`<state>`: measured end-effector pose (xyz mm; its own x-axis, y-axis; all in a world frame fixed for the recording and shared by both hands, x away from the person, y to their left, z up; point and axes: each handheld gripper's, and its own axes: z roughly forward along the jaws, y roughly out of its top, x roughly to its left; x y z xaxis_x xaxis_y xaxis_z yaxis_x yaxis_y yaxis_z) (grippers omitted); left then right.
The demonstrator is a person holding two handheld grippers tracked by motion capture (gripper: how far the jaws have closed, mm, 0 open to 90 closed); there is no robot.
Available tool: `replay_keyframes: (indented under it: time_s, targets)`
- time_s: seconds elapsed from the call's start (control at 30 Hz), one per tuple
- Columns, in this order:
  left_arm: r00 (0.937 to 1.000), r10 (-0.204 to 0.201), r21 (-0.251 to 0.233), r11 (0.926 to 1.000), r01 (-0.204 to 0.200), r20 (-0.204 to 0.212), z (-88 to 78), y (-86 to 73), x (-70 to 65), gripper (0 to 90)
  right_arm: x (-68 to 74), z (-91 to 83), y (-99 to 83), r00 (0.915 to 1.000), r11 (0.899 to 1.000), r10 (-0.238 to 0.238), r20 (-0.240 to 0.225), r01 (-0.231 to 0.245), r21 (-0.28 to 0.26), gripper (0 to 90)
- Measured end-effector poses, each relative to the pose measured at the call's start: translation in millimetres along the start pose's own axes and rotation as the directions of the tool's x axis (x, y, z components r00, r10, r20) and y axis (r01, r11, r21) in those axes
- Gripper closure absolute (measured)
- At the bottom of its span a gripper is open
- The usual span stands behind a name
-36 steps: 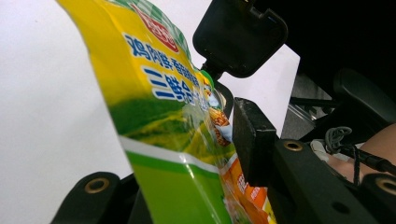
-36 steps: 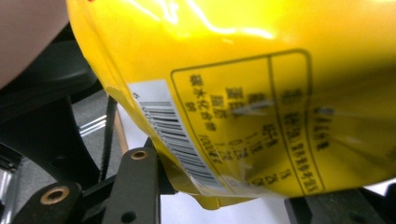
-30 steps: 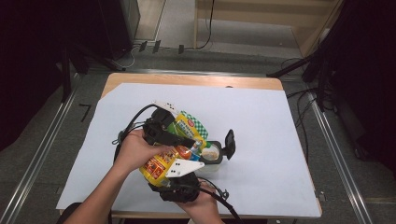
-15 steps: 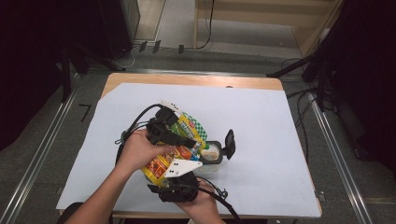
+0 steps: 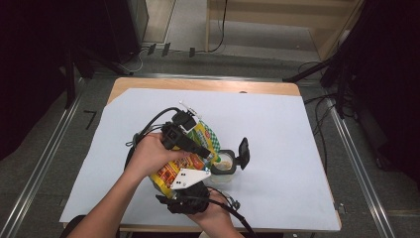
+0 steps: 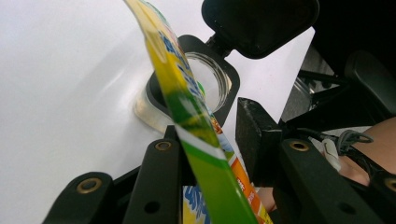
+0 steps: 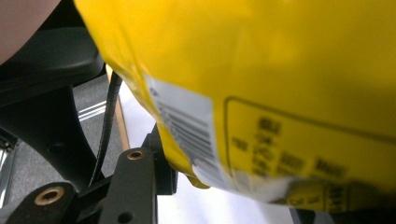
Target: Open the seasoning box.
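At the near edge of the worktop [image 5: 277, 119] the right tongs [image 5: 190, 191] hold the bottom end of a yellow snack bag [image 5: 185, 158]; in the right gripper view the bag's barcoded back [image 7: 261, 121] presses over the one visible pad, so I judge it gripped from below, though the far pad is hidden. Just beyond, the left tongs [image 5: 198, 148] clamp the bag's upper edge, the flattened seam [image 6: 187, 116] running edge-on between the pads at a narrow gap. The bag's long axis slants from the right tongs up and away toward a clear jar [image 5: 224, 166] with a black hinged lid [image 5: 243, 151] standing open, just past the bag's mouth and nearer the left tongs. The coming pour turns on tipping that mouth over the jar's opening. White sheet lies bare right and beyond the jar.
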<state>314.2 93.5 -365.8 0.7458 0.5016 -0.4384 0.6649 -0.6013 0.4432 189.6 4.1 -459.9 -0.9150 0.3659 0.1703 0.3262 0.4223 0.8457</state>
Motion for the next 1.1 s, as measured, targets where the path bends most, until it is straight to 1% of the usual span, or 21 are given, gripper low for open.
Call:
replay_keyframes:
  time_s: [0.07,0.13,0.17,0.2,0.23,0.27,0.4,0.47,0.53,0.57,0.6,0.7,0.8,0.83,0.87,0.93,0.97,1.0,1.03,1.07,1.1]
  targets:
    - [0.9998,-0.005,-0.013,0.9999,0.005,0.018,0.2,0.7,1.1,69.7,-1.4,-1.8,-0.3,1.0000,1.000,0.004,0.009,-0.003,-0.006,59.1]
    - [0.9997,-0.006,-0.015,0.9999,0.007,0.022,-0.1,1.1,2.7,69.0,-2.4,-2.8,-0.7,0.9999,1.000,0.016,0.006,-0.016,-0.013,59.7]
    - [0.9994,-0.018,-0.029,0.9994,0.019,0.030,0.2,1.3,4.0,68.6,-5.1,-4.3,-1.6,0.9988,0.998,0.049,-0.004,-0.049,-0.026,62.4]
    - [0.9995,-0.012,-0.037,0.9992,0.013,0.030,0.1,1.1,4.0,68.7,-6.6,-4.4,-1.7,0.9972,0.997,0.073,-0.014,-0.073,-0.033,63.3]
    - [0.9994,-0.012,-0.041,0.9991,0.014,0.032,0.4,1.4,3.7,68.8,-7.7,-4.4,-1.6,0.9956,0.995,0.092,-0.018,-0.093,-0.036,63.9]
    - [0.9994,-0.012,-0.041,0.9991,0.014,0.032,0.4,1.4,3.7,68.6,-7.7,-4.4,-1.6,0.9956,0.995,0.092,-0.018,-0.093,-0.036,63.9]
    - [0.9987,-0.018,-0.025,0.9995,0.019,0.047,3.1,3.7,4.5,67.3,-9.0,-4.7,-1.5,0.9938,0.993,0.109,-0.024,-0.110,-0.044,64.4]
    - [0.9984,-0.025,0.001,0.9997,0.025,0.050,5.7,5.5,5.9,68.6,-8.9,-5.0,-1.4,0.9917,0.991,0.125,-0.031,-0.126,-0.043,64.0]
    - [0.9984,-0.024,0.007,0.9997,0.024,0.051,6.2,5.7,6.3,70.2,-8.5,-4.8,-1.4,0.9916,0.991,0.124,-0.035,-0.126,-0.043,63.4]
    - [0.9986,-0.023,0.012,0.9997,0.023,0.048,6.6,5.7,6.3,70.6,-7.1,-3.5,-1.4,0.9964,0.996,0.081,-0.021,-0.082,-0.030,61.9]
    - [0.9986,-0.025,0.017,0.9996,0.025,0.047,6.9,5.7,6.3,70.7,-6.1,-2.9,-1.6,0.9980,0.998,0.062,-0.015,-0.062,-0.024,61.3]
    - [0.9983,-0.037,0.017,0.9992,0.036,0.046,6.3,5.3,6.7,71.1,-4.9,-1.8,-2.1,0.9994,0.999,0.032,-0.016,-0.032,-0.013,60.7]
    - [0.9980,-0.039,0.012,0.9992,0.038,0.050,4.7,5.2,7.5,71.1,-5.0,-1.3,-1.9,0.9999,1.000,-0.008,-0.010,0.008,-0.017,61.0]
    - [0.9973,-0.040,0.004,0.9992,0.040,0.061,4.1,5.2,7.6,71.1,-4.4,-1.2,-2.0,0.9997,1.000,-0.020,-0.014,0.020,-0.011,61.8]
    - [0.9973,-0.040,0.004,0.9992,0.040,0.061,4.1,5.2,7.6,70.9,-4.0,-0.7,-2.3,0.9994,1.000,-0.031,-0.014,0.031,-0.004,62.7]
    - [0.9973,-0.039,0.003,0.9992,0.039,0.062,6.0,5.3,6.4,70.2,-3.9,-0.1,-2.3,0.9995,1.000,-0.030,-0.010,0.030,0.007,63.9]
    - [0.9970,-0.041,0.011,0.9991,0.040,0.065,8.1,6.0,6.1,69.7,-4.5,-0.1,-3.2,0.9998,1.000,-0.008,-0.020,0.008,0.010,65.4]
    - [0.9970,-0.041,0.011,0.9991,0.040,0.065,8.1,6.0,6.1,69.3,-4.5,-0.1,-3.2,0.9998,1.000,-0.008,-0.020,0.008,0.010,65.4]
    - [0.9967,-0.041,0.013,0.9991,0.040,0.071,8.5,6.4,5.9,69.0,-4.7,-0.2,-4.0,0.9996,1.000,0.007,-0.028,-0.007,-0.002,66.1]
    - [0.9967,-0.041,0.013,0.9991,0.040,0.071,8.5,6.4,5.9,68.6,-4.7,-0.2,-4.0,0.9996,1.000,0.007,-0.028,-0.007,-0.002,66.1]
    - [0.9954,-0.043,0.007,0.9991,0.043,0.085,7.7,6.7,5.9,68.0,-4.8,-1.3,-3.8,0.9993,1.000,0.019,-0.031,-0.020,-0.020,66.7]
